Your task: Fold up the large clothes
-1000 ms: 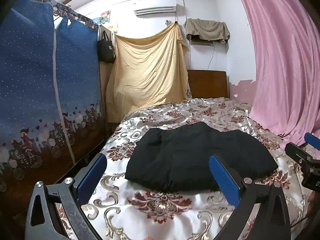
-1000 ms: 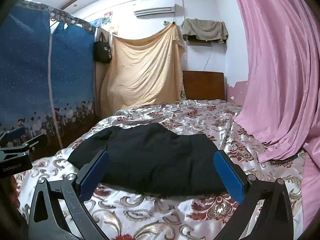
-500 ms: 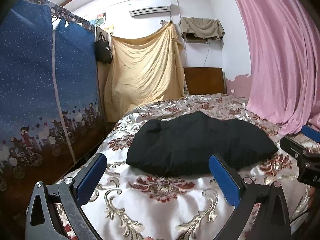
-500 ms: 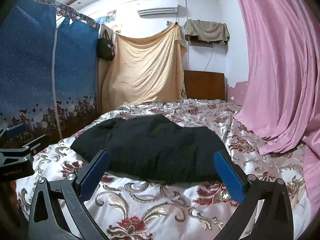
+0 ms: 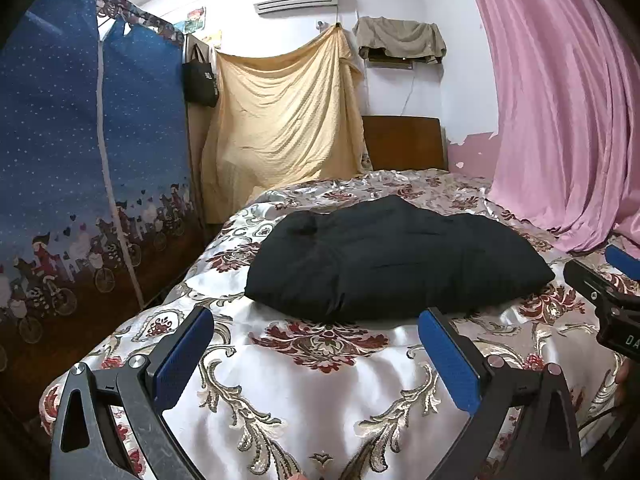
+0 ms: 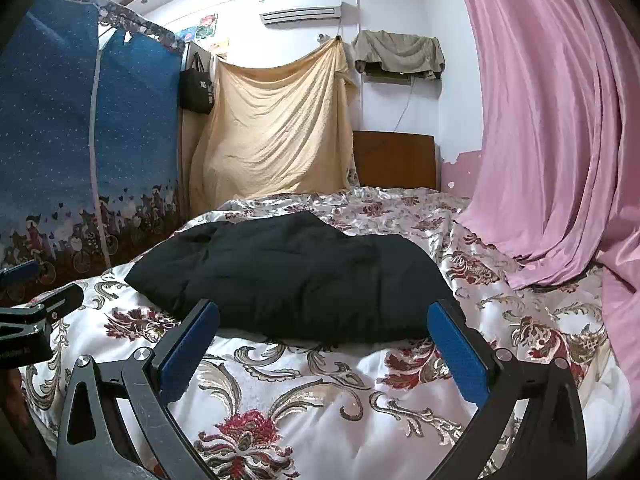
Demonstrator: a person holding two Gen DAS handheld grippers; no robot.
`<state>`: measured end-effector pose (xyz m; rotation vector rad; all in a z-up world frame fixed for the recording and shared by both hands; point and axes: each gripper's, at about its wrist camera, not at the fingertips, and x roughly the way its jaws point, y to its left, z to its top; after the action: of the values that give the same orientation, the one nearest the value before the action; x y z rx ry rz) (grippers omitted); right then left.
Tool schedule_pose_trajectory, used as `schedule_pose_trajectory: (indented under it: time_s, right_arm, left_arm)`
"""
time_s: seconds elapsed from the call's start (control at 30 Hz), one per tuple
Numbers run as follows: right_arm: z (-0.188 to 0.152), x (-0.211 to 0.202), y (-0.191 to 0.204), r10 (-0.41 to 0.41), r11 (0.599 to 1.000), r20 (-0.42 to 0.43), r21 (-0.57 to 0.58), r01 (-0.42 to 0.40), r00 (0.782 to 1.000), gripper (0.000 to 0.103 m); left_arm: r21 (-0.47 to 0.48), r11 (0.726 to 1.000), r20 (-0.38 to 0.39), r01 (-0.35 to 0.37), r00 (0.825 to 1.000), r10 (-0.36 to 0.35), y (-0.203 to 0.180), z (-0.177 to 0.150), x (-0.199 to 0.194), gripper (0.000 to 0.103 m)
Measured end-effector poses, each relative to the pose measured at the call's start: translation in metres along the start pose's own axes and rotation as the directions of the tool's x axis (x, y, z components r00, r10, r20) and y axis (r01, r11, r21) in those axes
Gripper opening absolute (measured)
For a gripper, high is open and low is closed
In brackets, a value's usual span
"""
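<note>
i hold both grippers, left (image 5: 316,350) and right (image 6: 323,342), fingers wide apart and empty, short of the black garment (image 5: 394,258) bundled mid-bed (image 5: 304,392). risk: the slick bedspread may bunch into a grab, or thick padding slip out.

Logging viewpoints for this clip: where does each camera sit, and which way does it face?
Left wrist: on the left gripper, facing the black garment and headboard; its open fingers show, right gripper at the right edge.
Right wrist: on the right gripper, facing likewise; left gripper at the left edge.
Shared: garment, bed, curtain.
</note>
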<state>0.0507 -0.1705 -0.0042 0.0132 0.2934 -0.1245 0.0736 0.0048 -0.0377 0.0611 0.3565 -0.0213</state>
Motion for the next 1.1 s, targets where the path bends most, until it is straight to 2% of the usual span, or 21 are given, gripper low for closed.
schedule_pose_trajectory:
  time_s: [1.1]
  right_arm:
    - [-0.0004, -0.0050, 0.0057, 0.021, 1.000, 0.004, -0.001, -0.021, 1.000, 0.102]
  left_arm:
    - [0.000, 1.000, 0.010, 0.000, 1.000, 0.000, -0.0021, -0.0013, -0.0046, 0.103]
